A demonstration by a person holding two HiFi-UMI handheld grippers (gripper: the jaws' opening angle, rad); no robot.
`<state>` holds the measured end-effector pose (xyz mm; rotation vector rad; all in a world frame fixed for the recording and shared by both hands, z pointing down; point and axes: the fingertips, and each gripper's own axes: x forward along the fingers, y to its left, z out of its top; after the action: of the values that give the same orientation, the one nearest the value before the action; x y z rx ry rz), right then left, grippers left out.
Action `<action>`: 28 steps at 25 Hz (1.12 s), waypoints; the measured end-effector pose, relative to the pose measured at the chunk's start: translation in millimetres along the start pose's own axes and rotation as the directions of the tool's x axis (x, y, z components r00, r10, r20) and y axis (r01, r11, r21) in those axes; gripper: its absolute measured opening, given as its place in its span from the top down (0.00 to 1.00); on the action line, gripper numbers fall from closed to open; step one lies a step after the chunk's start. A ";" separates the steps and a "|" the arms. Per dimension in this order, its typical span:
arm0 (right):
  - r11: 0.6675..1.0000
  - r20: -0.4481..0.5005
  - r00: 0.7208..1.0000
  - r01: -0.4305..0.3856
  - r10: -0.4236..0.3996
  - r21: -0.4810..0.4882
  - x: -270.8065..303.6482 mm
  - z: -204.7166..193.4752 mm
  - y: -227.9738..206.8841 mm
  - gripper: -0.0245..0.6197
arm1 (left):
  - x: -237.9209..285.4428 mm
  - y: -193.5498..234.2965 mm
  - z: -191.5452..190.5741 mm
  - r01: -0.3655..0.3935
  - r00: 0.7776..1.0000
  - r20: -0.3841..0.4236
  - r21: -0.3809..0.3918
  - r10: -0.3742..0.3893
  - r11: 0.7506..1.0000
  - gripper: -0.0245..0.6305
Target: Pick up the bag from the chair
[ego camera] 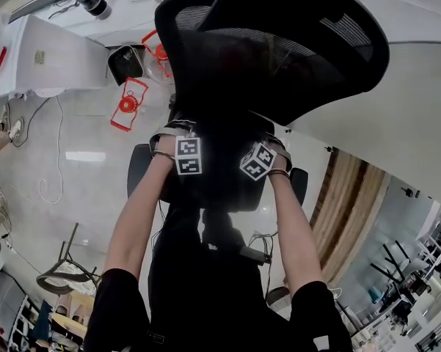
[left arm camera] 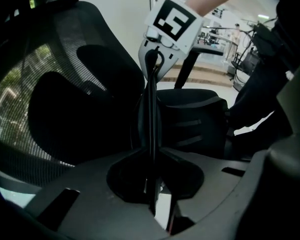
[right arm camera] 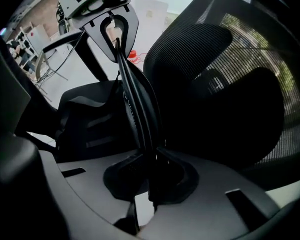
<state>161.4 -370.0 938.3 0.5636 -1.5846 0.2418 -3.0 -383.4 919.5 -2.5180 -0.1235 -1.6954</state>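
Left gripper view shows the left gripper (left arm camera: 152, 184) with its jaws pinched narrow on the black strap (left arm camera: 151, 124) of the bag (left arm camera: 189, 119). In the right gripper view, the right gripper (right arm camera: 150, 184) clamps the same strap, which runs from one gripper to the other. The black bag sits on the seat of the mesh-backed chair (left arm camera: 40, 109), in front of the backrest.

You have a black office chair (ego camera: 279, 42) with a mesh back standing on a pale, glossy floor (ego camera: 81, 189), and the black bag (left arm camera: 189, 119) sits on its seat just in front of that back. On the floor beside the chair lie a red-and-white object (ego camera: 128, 105) and a loose white cable (ego camera: 48, 167).
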 end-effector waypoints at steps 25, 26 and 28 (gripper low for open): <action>0.999 0.225 0.974 0.030 -0.021 -0.039 -236.7 -62.3 129.0 0.93 | -176.9 -191.6 93.2 -0.163 0.986 -0.062 -0.093 0.158 0.982 0.91; 0.998 0.234 0.972 0.030 -0.018 -0.049 -246.7 -66.5 136.6 0.93 | -184.6 -203.0 97.7 -0.174 0.984 -0.067 -0.094 0.168 0.980 0.91; 0.998 0.254 0.967 0.022 -0.006 -0.059 -261.9 -74.2 150.6 0.93 | -196.4 -224.8 104.1 -0.182 0.982 -0.072 -0.105 0.176 0.978 0.91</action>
<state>153.2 -151.6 717.0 0.5750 -1.8284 0.1121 -9.2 -148.8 707.7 -2.4619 0.2023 -1.7507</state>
